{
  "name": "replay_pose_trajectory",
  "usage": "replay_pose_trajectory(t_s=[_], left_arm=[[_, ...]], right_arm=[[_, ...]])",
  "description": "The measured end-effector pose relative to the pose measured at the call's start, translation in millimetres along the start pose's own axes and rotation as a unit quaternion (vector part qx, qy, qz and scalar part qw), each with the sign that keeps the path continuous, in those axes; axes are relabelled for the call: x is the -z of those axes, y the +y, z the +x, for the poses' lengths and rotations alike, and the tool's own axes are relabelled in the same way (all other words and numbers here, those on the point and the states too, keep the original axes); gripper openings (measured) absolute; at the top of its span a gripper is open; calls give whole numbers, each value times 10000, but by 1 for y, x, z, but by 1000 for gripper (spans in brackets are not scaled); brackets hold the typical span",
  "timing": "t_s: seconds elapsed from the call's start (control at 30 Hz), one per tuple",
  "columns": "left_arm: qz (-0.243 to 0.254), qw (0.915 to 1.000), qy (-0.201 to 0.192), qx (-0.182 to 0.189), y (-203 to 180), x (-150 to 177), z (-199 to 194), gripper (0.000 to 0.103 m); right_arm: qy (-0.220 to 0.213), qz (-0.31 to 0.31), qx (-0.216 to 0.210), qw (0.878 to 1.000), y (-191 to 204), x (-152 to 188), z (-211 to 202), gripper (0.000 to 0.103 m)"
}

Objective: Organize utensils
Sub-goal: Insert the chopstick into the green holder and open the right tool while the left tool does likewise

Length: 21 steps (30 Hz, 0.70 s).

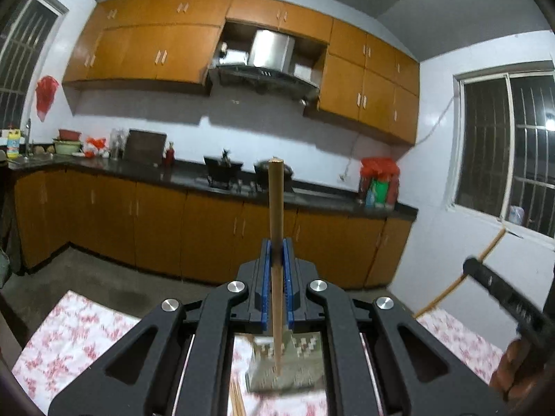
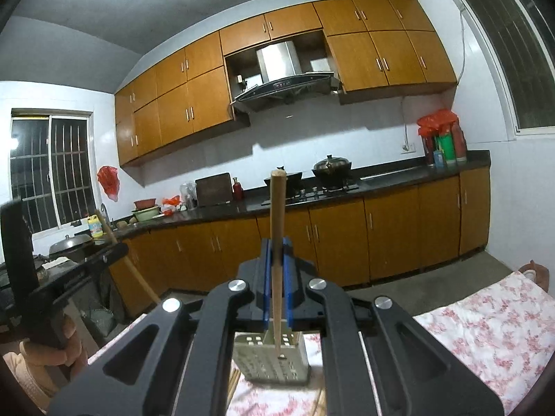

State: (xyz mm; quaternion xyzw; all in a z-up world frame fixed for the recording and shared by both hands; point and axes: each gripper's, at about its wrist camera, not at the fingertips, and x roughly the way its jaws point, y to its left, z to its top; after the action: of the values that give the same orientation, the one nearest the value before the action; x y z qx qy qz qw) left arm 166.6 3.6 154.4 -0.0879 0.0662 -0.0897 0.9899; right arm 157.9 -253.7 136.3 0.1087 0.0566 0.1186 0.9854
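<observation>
Perforated metal holder (image 2: 274, 360) stands on the floral cloth, directly below both grippers. Left gripper (image 1: 276, 253) clamps one chopstick (image 1: 275, 201); right gripper (image 2: 276, 253) clamps another (image 2: 277, 208) — both near-upright, lower tips over the holder's mouth, neither hand evidently nearer.

Orange wall cabinets (image 2: 381, 52) flank a steel range hood (image 2: 282, 79). Below, a lidded wok (image 2: 332, 168) sits on the gas hob (image 2: 312, 192); a red plastic bag (image 2: 109, 180) hangs beside the barred window (image 2: 52, 170).

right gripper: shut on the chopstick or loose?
Shut on it. The blue fingers press both sides of the chopstick, which stands upright above the perforated holder.
</observation>
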Motion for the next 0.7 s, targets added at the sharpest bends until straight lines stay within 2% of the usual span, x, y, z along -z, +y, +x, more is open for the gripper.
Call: replay_pose_trajectory(t_s=[0.2,0.4,0.63,0.67,0.7], left_arm=[[-61,9997,-165,-195,-3,5,27,8],[-24,9997,-153,-198,-5,16,41,8],[-2,9996,265,-92,-4,37,59,8],[-42,9994,325,-90,-3,39,59,8],[-78,9993,361,-87,-1,40,58,8]], right_arm=[[-183,-138,118,9997,4,4,31,8],[36,-183,138,9997,7,16,58,8],[481,-150,156,9986,4,35,74,10],[498,-142,158,9985,3,35,73,12],[503,-144,160,9985,4,36,71,19]])
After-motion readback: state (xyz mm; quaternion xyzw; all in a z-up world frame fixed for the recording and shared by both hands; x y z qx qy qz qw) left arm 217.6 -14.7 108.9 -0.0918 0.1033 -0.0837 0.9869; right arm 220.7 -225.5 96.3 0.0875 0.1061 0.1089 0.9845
